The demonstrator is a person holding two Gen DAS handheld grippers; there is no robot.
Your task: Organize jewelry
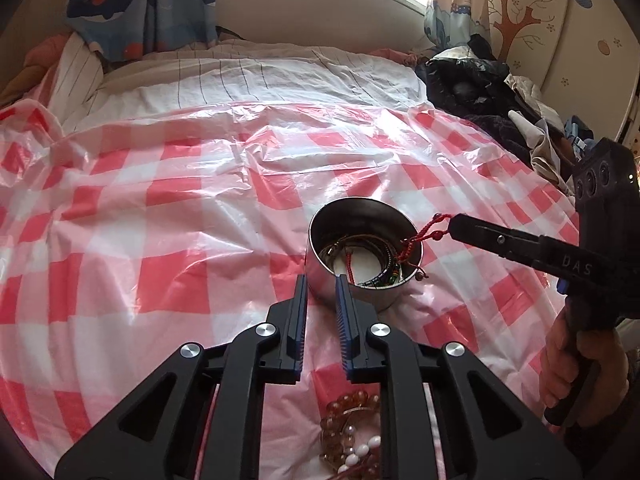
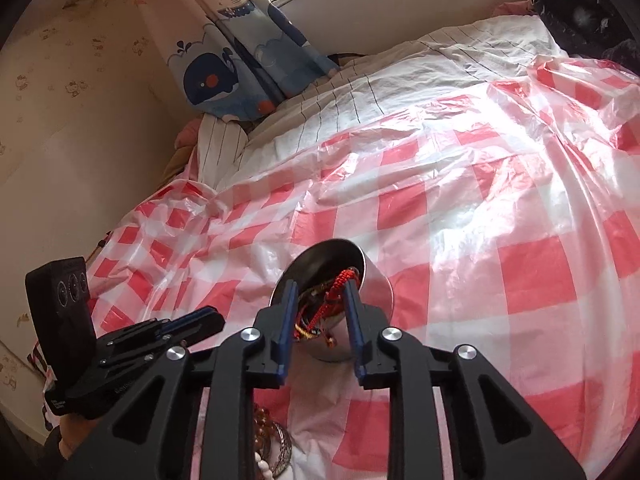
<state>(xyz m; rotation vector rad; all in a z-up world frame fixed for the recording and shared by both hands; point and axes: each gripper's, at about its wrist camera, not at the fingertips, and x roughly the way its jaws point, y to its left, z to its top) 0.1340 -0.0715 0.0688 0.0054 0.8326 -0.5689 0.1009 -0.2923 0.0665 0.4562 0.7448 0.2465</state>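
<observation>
A steel bowl [image 1: 362, 300] [image 2: 378, 290] stands on the red-and-white checked plastic sheet [image 1: 180, 208] and holds several bangles and cords. A red cord bracelet [image 1: 424, 236] [image 2: 340, 283] trails from the bowl over its rim to my right gripper [image 2: 320, 285] [image 1: 453, 224]. That gripper's jaws stand apart over the bowl, and the cord lies between them against one finger. My left gripper [image 1: 321, 280] [image 2: 214, 317] is open just in front of the bowl's near wall, with nothing held. Amber and white bead bracelets [image 1: 352, 428] [image 2: 268, 432] lie on the sheet under both grippers.
A pile of dark clothes [image 1: 472, 84] sits at the bed's far right. A striped sheet [image 1: 248, 80] covers the head of the bed below a whale-print curtain [image 1: 120, 4]. A person's hand [image 1: 568, 368] grips the right gripper's handle.
</observation>
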